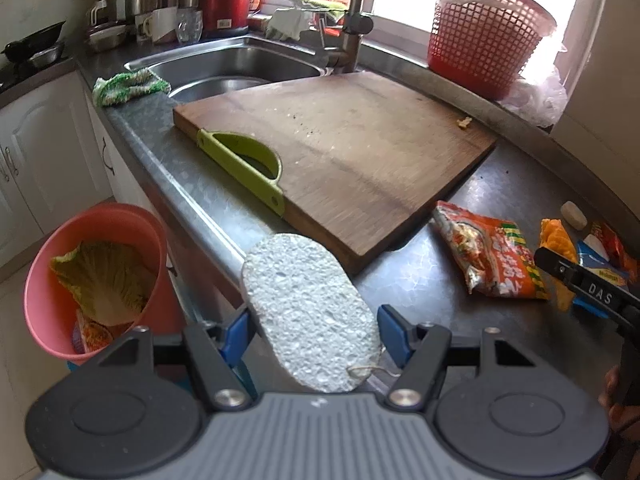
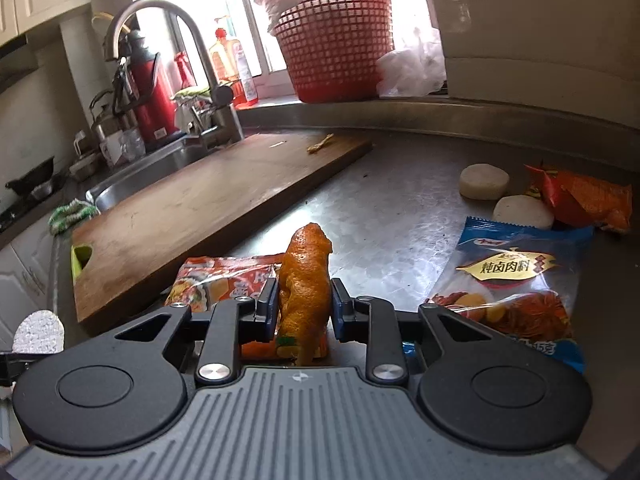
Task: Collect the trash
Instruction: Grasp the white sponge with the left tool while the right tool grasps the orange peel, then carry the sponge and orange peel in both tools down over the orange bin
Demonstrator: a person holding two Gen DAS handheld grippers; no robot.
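My left gripper (image 1: 314, 326) is shut on a white oval sponge (image 1: 308, 308), held over the counter's front edge; the sponge also shows in the right wrist view (image 2: 38, 330). My right gripper (image 2: 304, 306) is shut on a piece of orange peel (image 2: 306, 280), held upright just above the counter. An orange noodle wrapper (image 1: 490, 256) lies on the counter, seen under the right gripper (image 2: 224, 280). A blue seasoning packet (image 2: 516, 280) lies to its right. An orange wrapper (image 2: 588, 198) lies farther right. A pink bin (image 1: 96, 276) with a cabbage leaf stands on the floor at left.
A wooden cutting board (image 1: 340, 152) with a green handle lies beside the sink (image 1: 240, 68). Two white round slices (image 2: 484, 180) lie on the counter. A red basket (image 2: 332, 44) and a plastic bag (image 2: 412, 64) sit on the window ledge. A green cloth (image 1: 128, 86) lies by the sink.
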